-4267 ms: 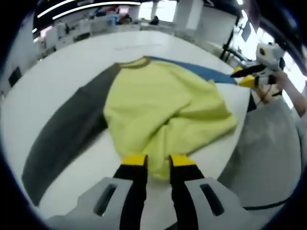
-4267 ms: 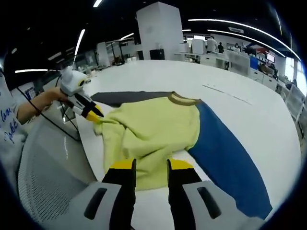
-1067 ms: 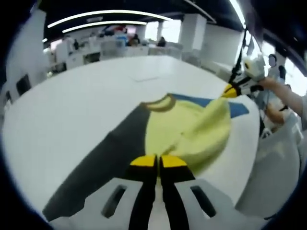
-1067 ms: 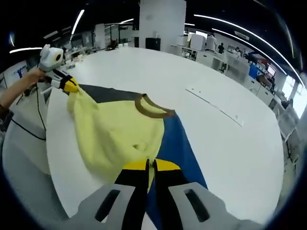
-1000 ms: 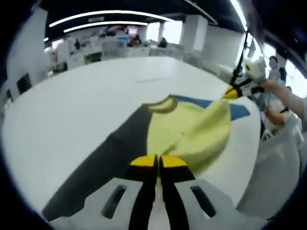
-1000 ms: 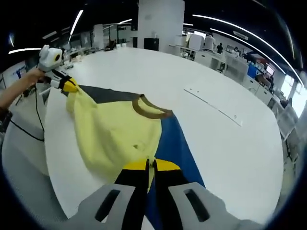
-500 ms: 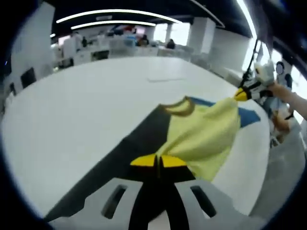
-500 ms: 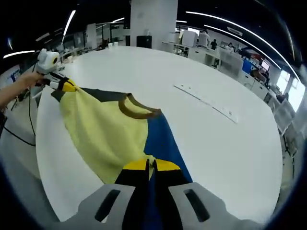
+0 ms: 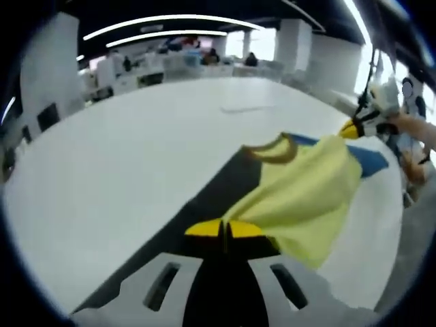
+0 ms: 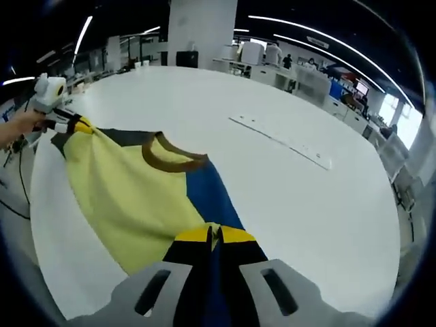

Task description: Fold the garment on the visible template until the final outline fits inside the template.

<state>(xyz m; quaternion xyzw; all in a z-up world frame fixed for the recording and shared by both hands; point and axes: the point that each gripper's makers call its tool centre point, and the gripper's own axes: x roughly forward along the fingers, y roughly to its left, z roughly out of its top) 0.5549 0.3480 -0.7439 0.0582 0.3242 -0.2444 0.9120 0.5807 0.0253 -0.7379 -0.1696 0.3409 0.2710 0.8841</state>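
Garment (image 10: 133,197), yellow body with grey and blue sleeves, stretched above white table (image 10: 286,184) between left gripper (image 9: 225,228) and right gripper (image 10: 216,234), both jaws clamped on hem corners; folding evidently early, most remaining.

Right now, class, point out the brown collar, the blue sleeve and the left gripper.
brown collar (image 10: 167,160), right gripper view, front band.
blue sleeve (image 10: 211,194), right gripper view, upper part.
left gripper (image 9: 223,228), left gripper view, between its yellow tips.

We have closed both grippers on the garment's (image 10: 129,197) yellow hem, which lay crumpled on the counter (image 10: 286,184), lifted it and pulled it taut.
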